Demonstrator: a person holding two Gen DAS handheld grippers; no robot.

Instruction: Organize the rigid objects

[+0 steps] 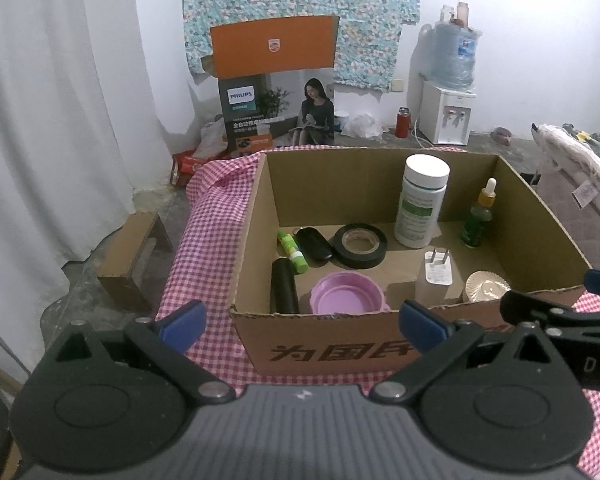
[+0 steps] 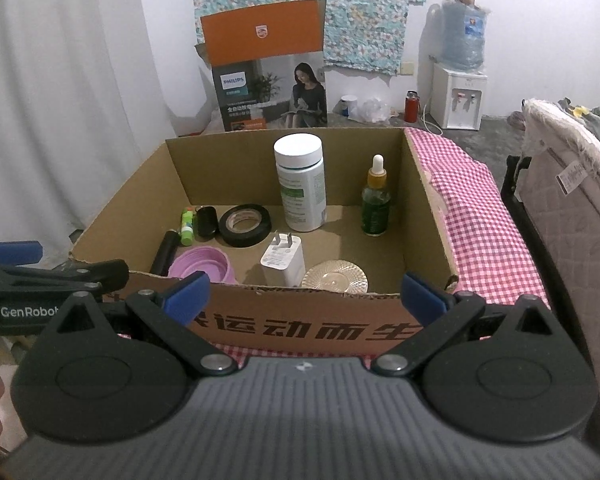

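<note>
Both tongs, left (image 1: 300, 320) and right (image 2: 306, 294), hang spread and empty; your box (image 2: 300, 320) sits dead ahead, charger (image 2: 283, 258) closest to your right.

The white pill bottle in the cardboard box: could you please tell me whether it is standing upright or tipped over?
Upright. The white pill bottle stands on its base on the box floor, cap on top.
</note>
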